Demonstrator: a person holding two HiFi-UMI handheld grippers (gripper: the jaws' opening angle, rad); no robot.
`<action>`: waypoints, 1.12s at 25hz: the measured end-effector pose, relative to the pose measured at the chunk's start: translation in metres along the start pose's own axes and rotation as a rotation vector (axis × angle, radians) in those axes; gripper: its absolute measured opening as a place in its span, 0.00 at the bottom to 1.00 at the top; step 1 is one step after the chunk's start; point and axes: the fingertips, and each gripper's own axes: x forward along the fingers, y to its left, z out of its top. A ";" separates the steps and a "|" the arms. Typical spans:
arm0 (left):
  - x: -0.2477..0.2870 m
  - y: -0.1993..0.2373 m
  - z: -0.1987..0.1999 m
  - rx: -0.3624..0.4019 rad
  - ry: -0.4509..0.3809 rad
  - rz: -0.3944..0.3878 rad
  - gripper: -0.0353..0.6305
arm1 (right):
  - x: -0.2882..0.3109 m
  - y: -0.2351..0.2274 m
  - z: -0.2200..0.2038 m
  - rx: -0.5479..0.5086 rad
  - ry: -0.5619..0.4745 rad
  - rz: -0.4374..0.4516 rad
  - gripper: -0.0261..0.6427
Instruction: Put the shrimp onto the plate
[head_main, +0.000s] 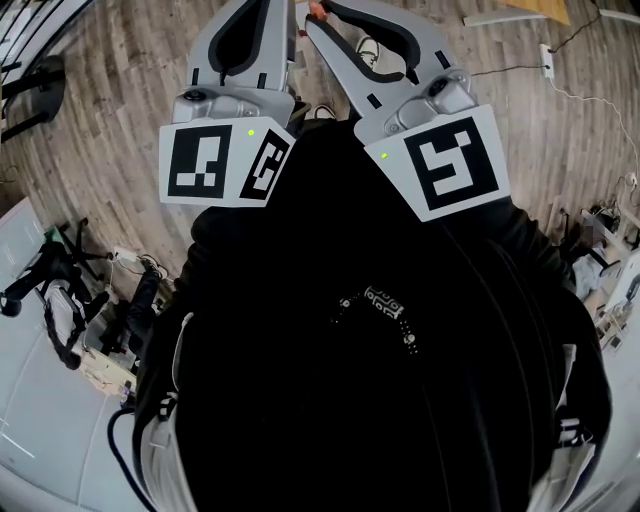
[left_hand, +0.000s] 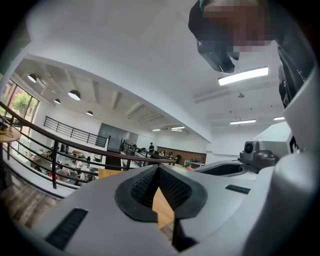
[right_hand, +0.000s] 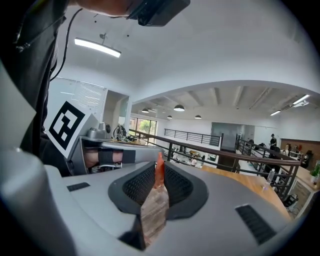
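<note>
In the right hand-held gripper (right_hand: 159, 166), shrimp (right_hand: 159, 175) pinched (left hand-held gripper (left_hand: 159, 170) pressed together, empty) — mid-carry, likely; next: find plate.

Bright even light, fisheye-warped edges

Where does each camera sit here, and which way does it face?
Left gripper view: rides the left tongs, faces out across a hall with a railing; tips shut, empty; the person's headset overhead.
Right gripper view: rides the right tongs, faces the same hall; tips pinch the shrimp; the left hand beside.
Head view: on the head, faces steeply down at the wooden floor; dark top, both tongs.
Shared: both gripper views show the railing; head and right views show the shrimp.
</note>
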 end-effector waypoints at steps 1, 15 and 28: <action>0.005 0.004 0.001 0.009 0.000 0.003 0.06 | 0.006 -0.005 0.001 0.001 -0.007 0.004 0.14; 0.127 0.034 0.004 0.065 0.015 0.023 0.06 | 0.070 -0.115 -0.011 0.043 -0.020 0.045 0.14; 0.248 0.057 0.009 0.119 0.091 0.096 0.06 | 0.123 -0.231 -0.014 0.120 -0.058 0.147 0.14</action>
